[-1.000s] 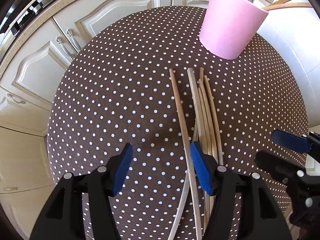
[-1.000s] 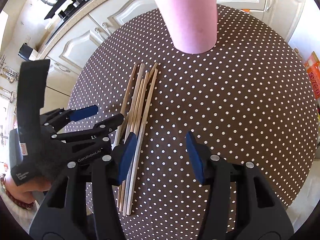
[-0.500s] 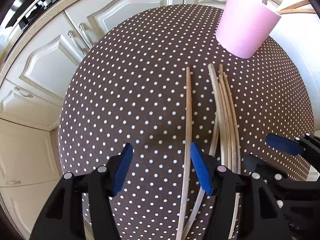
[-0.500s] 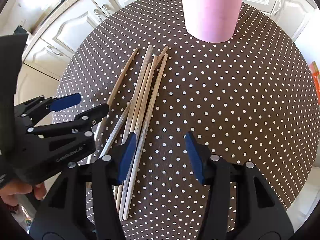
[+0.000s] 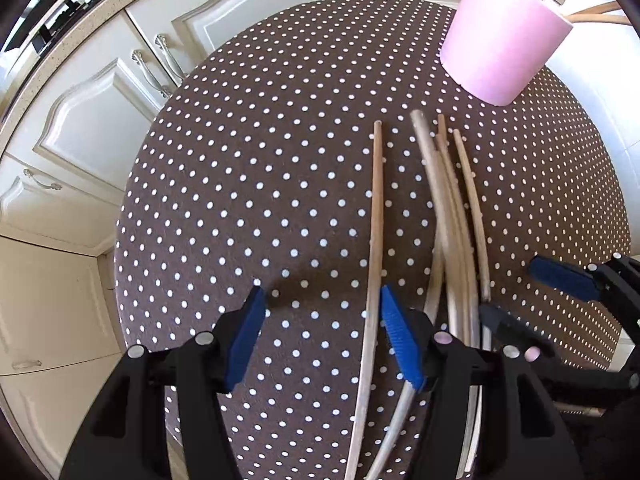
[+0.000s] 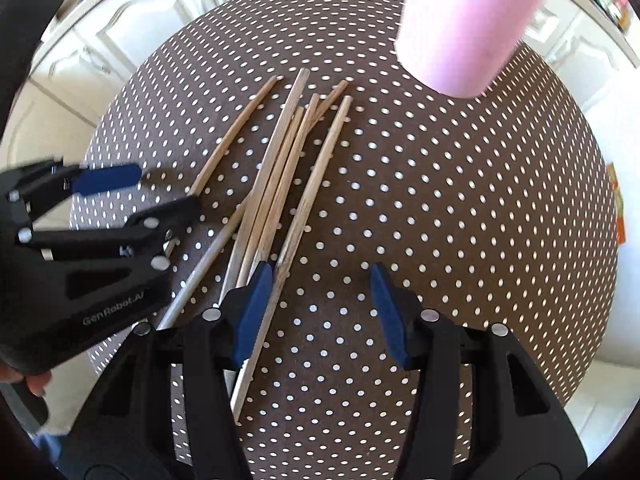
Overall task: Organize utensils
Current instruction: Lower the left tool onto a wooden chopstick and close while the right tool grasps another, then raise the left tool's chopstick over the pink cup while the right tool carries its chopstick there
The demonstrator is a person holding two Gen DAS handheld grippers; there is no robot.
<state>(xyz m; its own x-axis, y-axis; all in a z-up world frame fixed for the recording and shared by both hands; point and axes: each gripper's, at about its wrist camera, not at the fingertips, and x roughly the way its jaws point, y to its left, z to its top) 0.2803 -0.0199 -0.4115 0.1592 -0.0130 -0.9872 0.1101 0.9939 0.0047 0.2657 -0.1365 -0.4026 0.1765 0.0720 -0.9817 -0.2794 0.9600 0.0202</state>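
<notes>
While both grippers hang over the round table w/ its brown polka-dot cloth, nothing is picked up yet. The pink cup, already holding a few sticks, stands at the table's far side. Near it, a loose bunch of wooden chopsticks lies flat, fanned out lengthwise toward the cup, and one lone stick lies apart on the left of the bunch.

Left gripper: pointing down, jaws about half open and closing, lone stick just inside its right pad, not pinched yet. Right gripper: about half open, empty; the outermost stick of the bunch lies just inside its left pad.

Step in hand, prob.: lining up to grab sticks. Next move calls for centring one stick betw. the pads, lowering to the cloth and squeezing w/o dragging neighbours, then carrying it to the cup.
</notes>
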